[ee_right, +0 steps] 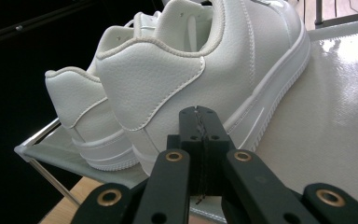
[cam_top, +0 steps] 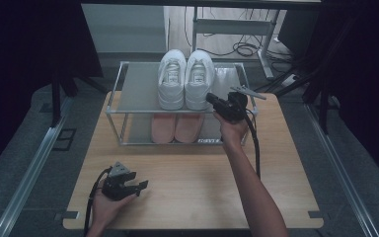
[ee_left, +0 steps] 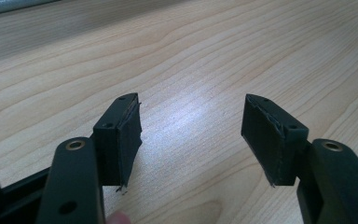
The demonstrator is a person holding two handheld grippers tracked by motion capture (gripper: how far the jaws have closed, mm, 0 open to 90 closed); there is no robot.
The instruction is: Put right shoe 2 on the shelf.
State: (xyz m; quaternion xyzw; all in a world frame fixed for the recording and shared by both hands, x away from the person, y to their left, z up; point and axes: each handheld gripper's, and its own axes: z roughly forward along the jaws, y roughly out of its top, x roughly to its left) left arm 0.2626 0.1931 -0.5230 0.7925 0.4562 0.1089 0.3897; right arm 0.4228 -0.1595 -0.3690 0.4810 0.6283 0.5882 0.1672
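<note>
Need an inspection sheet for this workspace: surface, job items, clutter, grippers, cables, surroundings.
Surface: wooden table, bare at the front.
Job's things: white sneakers side by side on the rack's top shelf; pink shoes on the shelf below.
Clutter: nothing seen.
Grippers: left gripper open, low over the table; right gripper shut, empty, at the nearer sneaker's heel.
Cables: one cable trails from each gripper; more lie on the floor behind.
Surroundings: dark curtains, metal frame legs.

white sneakers [cam_top: 186, 79] on rack [cam_top: 138, 89]
</note>
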